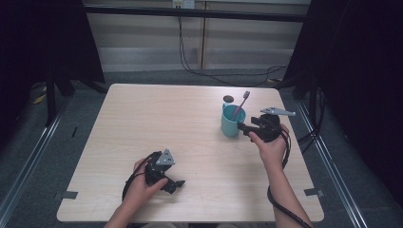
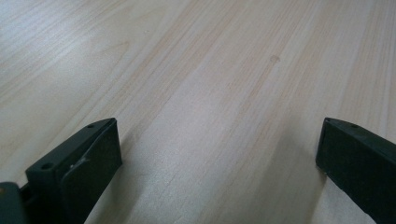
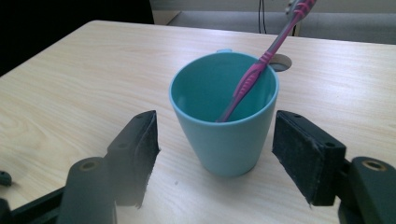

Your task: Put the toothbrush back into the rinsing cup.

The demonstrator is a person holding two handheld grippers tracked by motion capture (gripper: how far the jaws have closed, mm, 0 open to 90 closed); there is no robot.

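a pale wooden table (image 1: 190, 142) seen from above, with a person's forearms coming in from the near edge. on the right side, toward the far half, stands a teal cup (image 1: 231, 121) with a pink toothbrush (image 1: 241, 105) leaning inside it, head up and tilted to the right. a small dark round spot (image 1: 228, 99) lies just beyond the cup.

the right gripper (image 1: 243, 127) is held level just right of the cup, its jaws spread wide. in the right gripper view the cup (image 3: 224, 116) sits between the two jaws, with a gap on each side, not touched.

the left gripper (image 1: 178, 184) rests near the near left edge, well apart from the cup, jaws wide apart over bare wood and holding nothing.

the cup looks like light, stiff plastic with smooth, slightly tapered walls, so it may slip upward in a loose grip. the mid wall, below the rim, seems the best hold. the toothbrush is loose and could tip out if the cup tilts.
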